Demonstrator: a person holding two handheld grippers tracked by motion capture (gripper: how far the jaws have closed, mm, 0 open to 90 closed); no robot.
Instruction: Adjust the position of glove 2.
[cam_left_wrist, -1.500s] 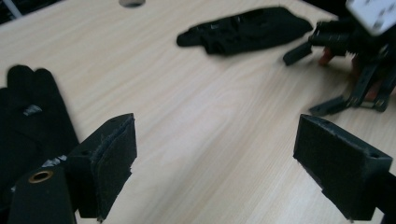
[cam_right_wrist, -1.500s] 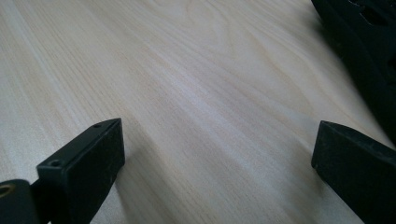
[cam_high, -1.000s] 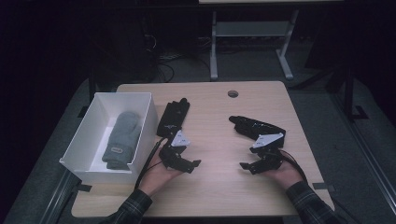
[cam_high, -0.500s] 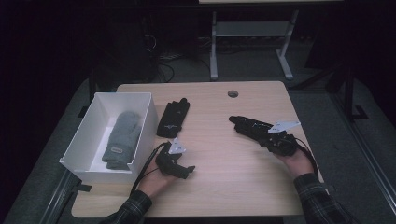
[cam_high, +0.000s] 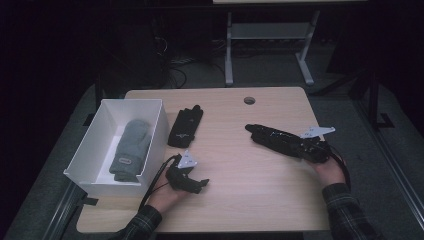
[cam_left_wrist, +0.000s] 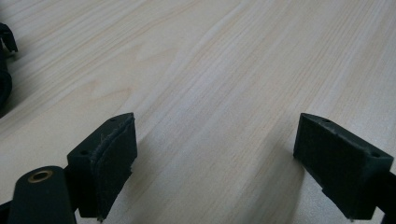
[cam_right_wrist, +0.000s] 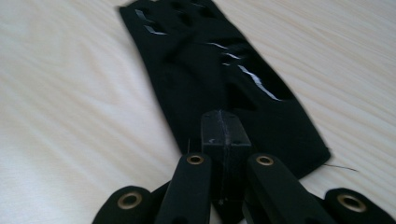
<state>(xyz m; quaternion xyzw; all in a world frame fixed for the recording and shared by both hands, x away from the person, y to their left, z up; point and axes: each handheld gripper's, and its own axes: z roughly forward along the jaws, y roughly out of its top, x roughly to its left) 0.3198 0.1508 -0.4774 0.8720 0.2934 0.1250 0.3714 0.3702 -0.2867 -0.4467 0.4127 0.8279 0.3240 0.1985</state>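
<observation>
- On the right half of the pale wooden table (cam_high: 235, 150), a flat black fabric glove with glossy strips (cam_high: 272, 139) lay stretched out, its fingers pointing towards the table's middle.
- The right gripper (cam_high: 306, 148) sat at the glove's cuff end; its jaws had just been closing, and in the right gripper view they stood pressed together over the cuff edge of the glove (cam_right_wrist: 219, 79) (whether fabric was actually pinched between the pads, I could not tell).
- The left gripper (cam_high: 192, 182) rested low over bare wood near the front edge, just beside the white rectangular cardboard box (cam_high: 155, 112).
- In the left gripper view its jaws stood wide apart with nothing between them, one pad (cam_left_wrist: 112, 161) close to the wood grain of the table (cam_left_wrist: 224, 70).
- A grey knitted mitten (cam_high: 131, 147) lay inside the box.
- A second black glove (cam_high: 186, 126) lay flat on the table just right of the box, well apart from the first one.
</observation>
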